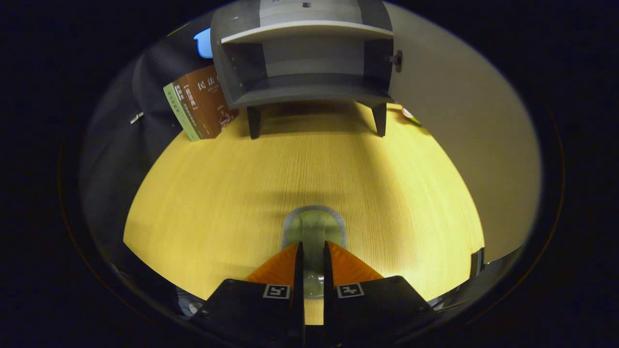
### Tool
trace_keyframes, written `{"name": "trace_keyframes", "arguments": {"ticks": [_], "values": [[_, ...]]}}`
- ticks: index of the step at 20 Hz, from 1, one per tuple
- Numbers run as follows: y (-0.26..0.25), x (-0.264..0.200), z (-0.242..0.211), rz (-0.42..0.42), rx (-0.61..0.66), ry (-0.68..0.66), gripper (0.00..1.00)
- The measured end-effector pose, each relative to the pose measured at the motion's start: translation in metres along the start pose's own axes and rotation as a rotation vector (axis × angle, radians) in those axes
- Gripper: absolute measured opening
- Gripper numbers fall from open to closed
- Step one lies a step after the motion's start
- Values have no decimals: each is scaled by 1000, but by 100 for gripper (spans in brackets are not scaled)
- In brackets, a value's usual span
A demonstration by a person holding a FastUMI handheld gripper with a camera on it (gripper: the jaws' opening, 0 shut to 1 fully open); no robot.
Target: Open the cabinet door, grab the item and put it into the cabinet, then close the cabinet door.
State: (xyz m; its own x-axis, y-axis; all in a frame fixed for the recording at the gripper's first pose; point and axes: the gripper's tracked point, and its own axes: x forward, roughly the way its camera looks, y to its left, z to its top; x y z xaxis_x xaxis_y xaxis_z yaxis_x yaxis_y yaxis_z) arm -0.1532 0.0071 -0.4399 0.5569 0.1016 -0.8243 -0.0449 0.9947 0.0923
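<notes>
tool [313,251]: fingers pinching a clear cup [313,229] on the bench [217,193] | cabinet [304,58]: open, well beyond cup | books [198,104]: beside cabinet's left

Gripper [313,251]: seen from behind, pointing forward and tilted down toward the surface below.
Fingers [278,266]: side by side, almost parallel, drawn in close with only a narrow gap left.
Grip: closed on a thin upright part of a pale greenish item [313,232], one finger pressing on each side.
Tips: level with each other, reaching equally far forward.
Body: wide housing, one square marker on each half.
</notes>
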Motion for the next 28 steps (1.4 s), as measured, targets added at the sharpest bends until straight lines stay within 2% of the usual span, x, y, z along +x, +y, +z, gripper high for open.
{"name": "trace_keyframes", "arguments": {"ticks": [3, 9, 15, 21, 25, 28], "values": [[0, -31, 45, 11, 15, -65, 20], [6, -81, 162, 62, 94, -195, 20], [14, -105, 287, 62, 52, -328, 20], [23, -94, 399, 27, 24, -423, 20], [22, -67, 447, 1, 28, -424, 20], [23, -36, 468, -16, 36, -407, 20]]}}
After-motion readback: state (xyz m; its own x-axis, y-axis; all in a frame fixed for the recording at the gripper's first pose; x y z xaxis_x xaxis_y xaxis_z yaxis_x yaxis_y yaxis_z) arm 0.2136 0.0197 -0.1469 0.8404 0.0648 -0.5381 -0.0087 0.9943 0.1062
